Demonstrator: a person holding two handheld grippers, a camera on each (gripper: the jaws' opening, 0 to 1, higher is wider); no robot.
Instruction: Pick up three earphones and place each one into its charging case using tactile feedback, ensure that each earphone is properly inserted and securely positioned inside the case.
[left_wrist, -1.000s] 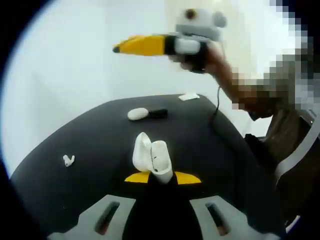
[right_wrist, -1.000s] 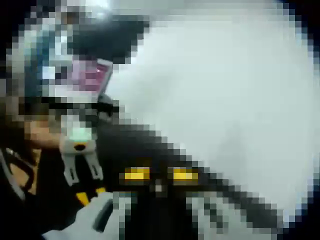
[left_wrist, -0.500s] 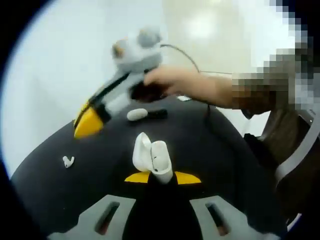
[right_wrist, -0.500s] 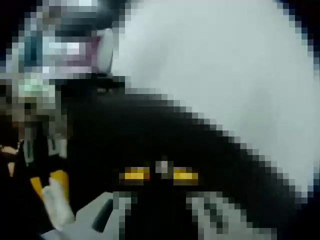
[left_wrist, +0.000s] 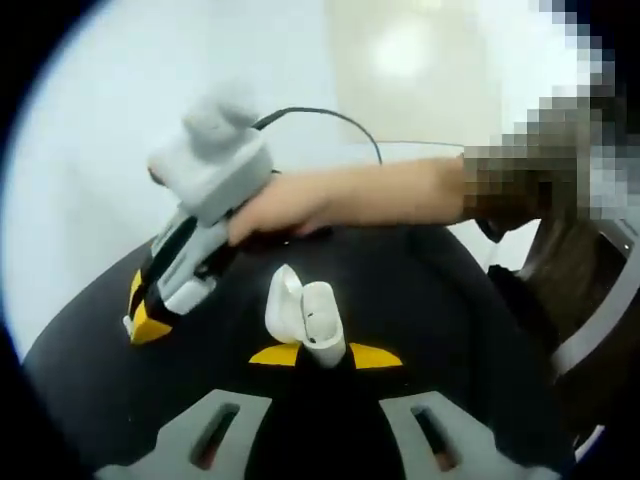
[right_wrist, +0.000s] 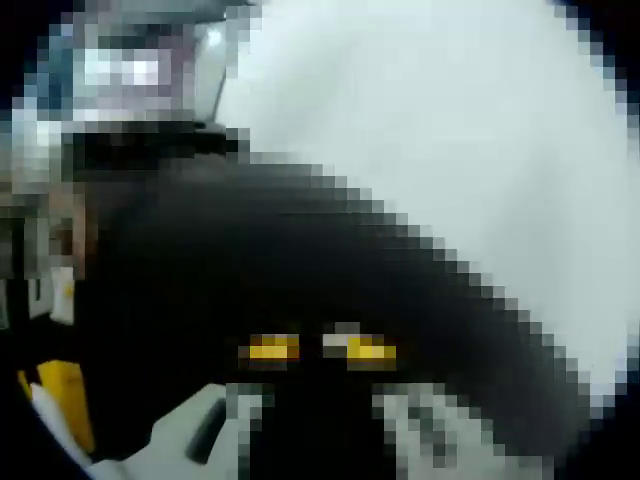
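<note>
The left tongs are closed on the open case and hold it upright above the black counter. The right tongs are low at the counter's left part, where one earphone lay a second ago. I cannot tell if they are open or hold it; the right gripper view is too coarse. I judge the task is in an early stage, no earphone visibly seated. Compared with earlier, the right tongs came down from high above the counter.

The open white plastic charging case stands between the left gripper's fingertips on the round black table; the right gripper lies left of them.
</note>
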